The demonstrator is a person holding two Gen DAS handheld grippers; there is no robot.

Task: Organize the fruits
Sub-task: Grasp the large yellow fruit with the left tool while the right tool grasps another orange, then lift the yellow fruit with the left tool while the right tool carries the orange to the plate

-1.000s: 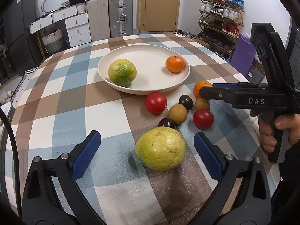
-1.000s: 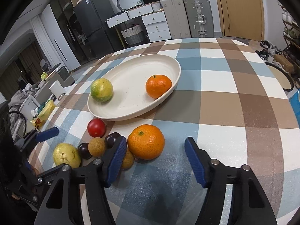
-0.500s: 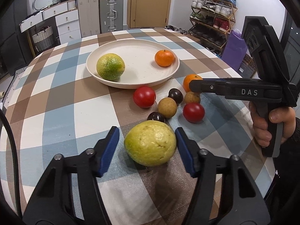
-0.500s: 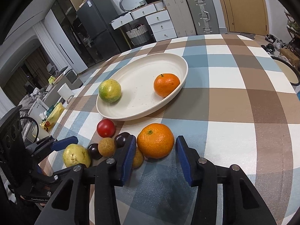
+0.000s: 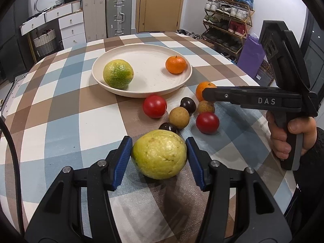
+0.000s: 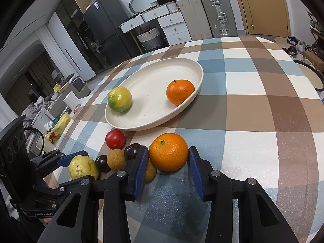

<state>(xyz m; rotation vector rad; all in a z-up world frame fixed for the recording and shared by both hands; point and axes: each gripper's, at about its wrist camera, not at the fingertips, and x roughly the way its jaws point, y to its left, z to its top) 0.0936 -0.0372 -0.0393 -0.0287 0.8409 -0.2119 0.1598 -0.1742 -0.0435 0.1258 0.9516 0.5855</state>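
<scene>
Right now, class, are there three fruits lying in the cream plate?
No: the plate holds only two, a green-yellow citrus and a small orange.

White walls enclose a cluttered room. A round table under a checked cloth of brown, blue and white squares fills the foreground. Behind it stands a closed wooden door, and beside the door two hard-shell suitcases, one beige, one silver. Left of these is a white chest of drawers with boxes stacked on top and a wicker basket next to it. A tiered shoe rack full of shoes lines the right wall, with a purple bag at its foot. Farther left stand a dark refrigerator and tall cabinets. Lighting is even and indoor.
</scene>
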